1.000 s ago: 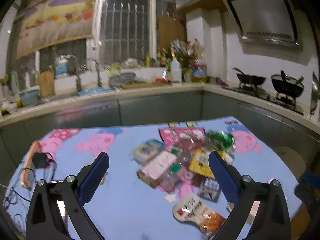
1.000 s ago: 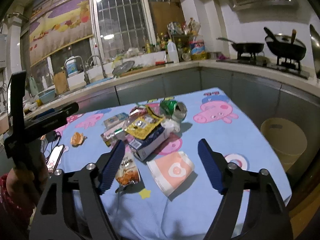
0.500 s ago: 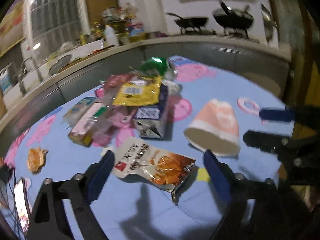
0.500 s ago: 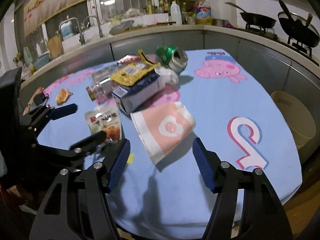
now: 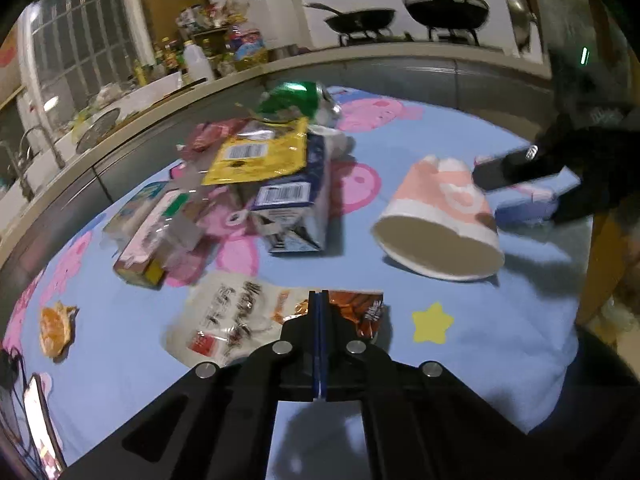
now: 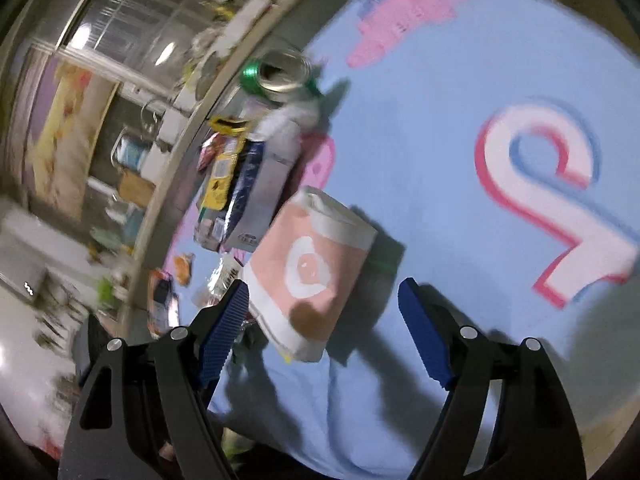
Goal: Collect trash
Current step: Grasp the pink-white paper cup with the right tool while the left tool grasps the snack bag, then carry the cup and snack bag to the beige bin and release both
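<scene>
Up front in the left wrist view, the left gripper [image 5: 319, 300] has its jaws pressed together on the near edge of a snack packet [image 5: 248, 318] lying flat on the blue cartoon tablecloth [image 5: 500, 332]. Beyond sit a milk carton [image 5: 294, 204], a yellow pouch [image 5: 260, 154] and a green can [image 5: 298, 98]. In the right wrist view, the right gripper [image 6: 322, 326] is spread wide around the near end of a tipped pink paper cup [image 6: 312, 268], not touching it.

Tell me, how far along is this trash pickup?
Barely begun. The left hand-held gripper is shut on the snack wrapper, which lies on the table. The right hand-held gripper is open around the pink paper cup, which lies on its side. Left: the green can, milk carton, yellow packet.
</scene>
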Demonstrator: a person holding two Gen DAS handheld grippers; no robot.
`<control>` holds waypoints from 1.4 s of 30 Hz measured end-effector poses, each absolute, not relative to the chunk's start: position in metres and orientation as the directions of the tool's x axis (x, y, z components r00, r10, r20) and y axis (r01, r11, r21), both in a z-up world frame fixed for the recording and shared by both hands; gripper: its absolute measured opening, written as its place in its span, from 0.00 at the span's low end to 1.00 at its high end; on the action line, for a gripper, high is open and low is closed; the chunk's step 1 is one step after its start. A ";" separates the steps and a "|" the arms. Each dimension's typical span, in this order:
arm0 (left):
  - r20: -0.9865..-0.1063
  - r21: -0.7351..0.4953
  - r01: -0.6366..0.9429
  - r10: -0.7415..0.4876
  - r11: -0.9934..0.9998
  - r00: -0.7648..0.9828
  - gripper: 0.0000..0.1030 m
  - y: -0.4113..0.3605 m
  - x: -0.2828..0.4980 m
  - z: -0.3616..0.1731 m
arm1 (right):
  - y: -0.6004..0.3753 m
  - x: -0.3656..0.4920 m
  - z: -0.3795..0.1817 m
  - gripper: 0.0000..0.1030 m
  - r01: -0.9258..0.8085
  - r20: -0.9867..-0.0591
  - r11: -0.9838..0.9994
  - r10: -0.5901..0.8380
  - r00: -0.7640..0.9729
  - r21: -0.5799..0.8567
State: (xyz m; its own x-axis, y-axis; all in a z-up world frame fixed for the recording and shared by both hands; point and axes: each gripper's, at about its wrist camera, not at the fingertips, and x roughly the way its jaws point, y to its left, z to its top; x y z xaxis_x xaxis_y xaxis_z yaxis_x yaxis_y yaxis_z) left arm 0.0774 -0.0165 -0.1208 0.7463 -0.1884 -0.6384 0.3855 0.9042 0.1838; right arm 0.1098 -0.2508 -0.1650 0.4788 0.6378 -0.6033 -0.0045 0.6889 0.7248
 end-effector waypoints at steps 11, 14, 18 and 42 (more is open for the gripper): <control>-0.670 -0.065 0.275 -0.246 0.959 0.700 0.53 0.035 0.087 -0.094 | -0.226 0.128 -0.172 0.27 -0.034 -0.590 0.681 0.658 0.467 0.732; -0.688 -0.280 0.163 -0.316 0.946 0.654 0.74 0.077 0.100 -0.093 | -0.233 0.121 -0.164 0.25 -0.045 -0.580 0.682 0.652 0.488 0.730; -0.700 -0.514 0.045 -0.450 0.856 0.554 0.64 0.116 0.112 -0.113 | -0.227 0.113 -0.155 0.25 -0.091 -0.540 0.650 0.694 0.477 0.755; -0.669 -0.661 0.034 -0.608 0.750 0.427 0.19 0.083 0.120 -0.146 | -0.184 0.110 -0.154 0.24 -0.184 -0.590 0.699 0.693 0.414 0.691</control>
